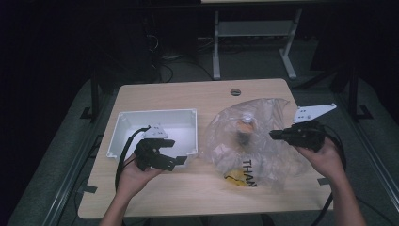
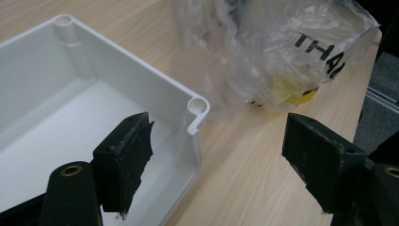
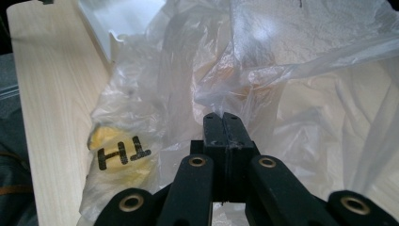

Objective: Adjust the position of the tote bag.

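A clear plastic bag [image 1: 263, 155] with black lettering lies crumpled on the right half of the wooden table [image 1: 179, 96]. Inside it are a yellow item [image 1: 234, 178] and something orange and brown [image 1: 244, 128], too blurred to name. My right gripper [image 1: 273, 135] is shut, its tips pinching a fold of the bag's film at its right side. In the right gripper view the jaws [image 3: 222, 120] meet with the bag [image 3: 263, 70] bunched up from them. My left gripper [image 1: 173, 151] hangs open over the front right corner of a white box [image 1: 155, 113], nothing between its fingers [image 2: 124, 160].
The white box [image 2: 141, 80] is empty, and its near corner is close to the bag [image 2: 263, 52]. A round cable hole [image 1: 235, 92] lies at the table's far edge. A desk frame [image 1: 254, 33] stands on the dark floor behind. Cables trail from both grippers.
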`<state>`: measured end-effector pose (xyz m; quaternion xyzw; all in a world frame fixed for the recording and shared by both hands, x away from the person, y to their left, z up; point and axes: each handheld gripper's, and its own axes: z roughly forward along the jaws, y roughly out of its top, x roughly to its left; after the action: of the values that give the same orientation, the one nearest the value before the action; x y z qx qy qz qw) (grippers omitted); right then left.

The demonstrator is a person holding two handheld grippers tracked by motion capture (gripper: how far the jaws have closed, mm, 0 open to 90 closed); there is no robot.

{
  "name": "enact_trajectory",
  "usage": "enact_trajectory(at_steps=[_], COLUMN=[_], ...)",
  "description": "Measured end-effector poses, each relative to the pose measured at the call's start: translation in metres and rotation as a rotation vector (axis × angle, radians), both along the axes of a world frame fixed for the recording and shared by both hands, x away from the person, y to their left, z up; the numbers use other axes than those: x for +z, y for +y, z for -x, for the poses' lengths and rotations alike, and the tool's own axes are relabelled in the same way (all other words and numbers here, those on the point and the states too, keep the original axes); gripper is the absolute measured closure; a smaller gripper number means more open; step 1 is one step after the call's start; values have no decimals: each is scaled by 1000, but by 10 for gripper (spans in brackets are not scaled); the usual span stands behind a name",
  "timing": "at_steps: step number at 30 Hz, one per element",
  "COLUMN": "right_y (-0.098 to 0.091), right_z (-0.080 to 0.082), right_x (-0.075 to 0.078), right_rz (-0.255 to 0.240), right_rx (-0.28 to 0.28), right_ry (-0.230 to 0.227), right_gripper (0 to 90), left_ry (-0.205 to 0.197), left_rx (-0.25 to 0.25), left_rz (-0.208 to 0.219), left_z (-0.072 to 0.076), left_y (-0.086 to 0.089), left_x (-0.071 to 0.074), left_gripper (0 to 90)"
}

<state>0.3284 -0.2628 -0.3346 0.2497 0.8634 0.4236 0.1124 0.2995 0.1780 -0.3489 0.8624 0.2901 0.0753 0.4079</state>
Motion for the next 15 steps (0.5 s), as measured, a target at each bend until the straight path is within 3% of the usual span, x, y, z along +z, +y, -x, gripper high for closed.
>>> enact_trajectory(at_steps=[15], right_y=[27], right_z=[-14], right_x=[25], right_rz=[8], right_rx=[82], right_ry=[-6], right_gripper=[897], left_ry=[-19], left_rx=[-84], left_rz=[-6], left_z=[-11], left_y=[-33], left_x=[23], left_gripper=[236])
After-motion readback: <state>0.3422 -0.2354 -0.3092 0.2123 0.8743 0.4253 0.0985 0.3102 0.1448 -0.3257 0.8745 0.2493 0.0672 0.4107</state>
